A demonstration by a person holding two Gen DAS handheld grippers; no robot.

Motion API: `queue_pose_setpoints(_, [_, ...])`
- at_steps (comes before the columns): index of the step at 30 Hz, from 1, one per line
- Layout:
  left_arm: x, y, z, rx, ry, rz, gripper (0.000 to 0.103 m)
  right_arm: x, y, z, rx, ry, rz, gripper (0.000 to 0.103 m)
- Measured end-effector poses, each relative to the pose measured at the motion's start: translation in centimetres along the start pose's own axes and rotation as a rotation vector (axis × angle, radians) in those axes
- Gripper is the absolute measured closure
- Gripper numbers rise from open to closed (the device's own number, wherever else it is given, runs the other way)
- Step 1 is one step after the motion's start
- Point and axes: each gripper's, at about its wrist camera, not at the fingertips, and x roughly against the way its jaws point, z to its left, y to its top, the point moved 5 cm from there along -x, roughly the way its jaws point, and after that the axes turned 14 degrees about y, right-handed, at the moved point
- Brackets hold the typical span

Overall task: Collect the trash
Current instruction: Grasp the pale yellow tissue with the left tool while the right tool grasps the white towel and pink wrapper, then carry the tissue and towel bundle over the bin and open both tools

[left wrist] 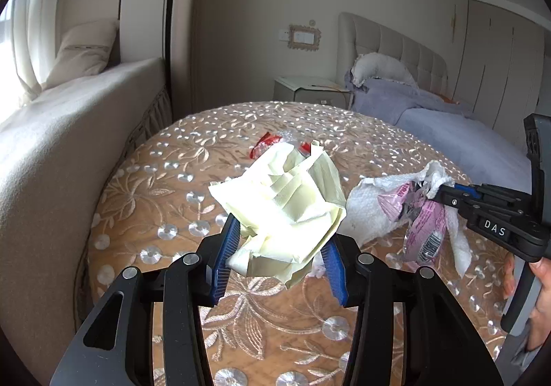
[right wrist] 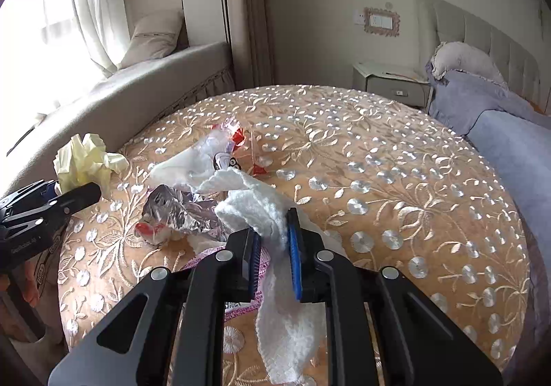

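My left gripper point(left wrist: 280, 237) is shut on a crumpled pale yellow paper point(left wrist: 289, 203) and holds it above the round embroidered table point(left wrist: 165, 213). The paper also shows in the right wrist view point(right wrist: 86, 162), with the left gripper point(right wrist: 74, 194) below it. My right gripper point(right wrist: 273, 241) is shut on a white paper towel point(right wrist: 261, 210) bundled with a pink and silver foil wrapper point(right wrist: 179, 210). In the left wrist view the right gripper point(left wrist: 444, 191) holds that towel point(left wrist: 365, 210) and wrapper point(left wrist: 422, 220) just above the table. A red and clear wrapper point(right wrist: 234, 141) lies on the table beyond; it also shows in the left wrist view point(left wrist: 265, 143).
A beige window bench point(left wrist: 69, 131) with a cushion point(left wrist: 86, 48) curves along the table's left. A bed with lilac bedding point(left wrist: 447, 124) stands to the right, and a nightstand point(left wrist: 310, 89) at the back. A person's hand point(left wrist: 540, 289) holds the right gripper's handle.
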Motion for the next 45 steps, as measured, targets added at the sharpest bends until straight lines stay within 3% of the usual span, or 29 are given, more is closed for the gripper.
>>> queue_pose_setpoints(11, [5.3, -0.2, -6.2, -0.065, -0.101, -0.080, 0.057, 10.9, -0.6, -0.6, 0.037, -0.123, -0.168, 0.088])
queue_pose_setpoints(24, [11.2, -3.7, -18.3, -0.226, -0.332, -0.137, 0.057, 22.6, -6.8, -3.8, -0.022, -0.342, -0.272, 0.088])
queue_pose_setpoints(38, [15.0, -8.2, -28.7, -0.390, -0.500, -0.140, 0.057, 28.9, -14.7, -7.2, -0.160, -0.478, -0.301, 0.088])
queue_pose_setpoints(45, [15.8, -11.3, -33.7, -0.482, -0.607, -0.088, 0.057, 31.5, -18.5, -9.0, -0.236, -0.528, -0.311, 0.088])
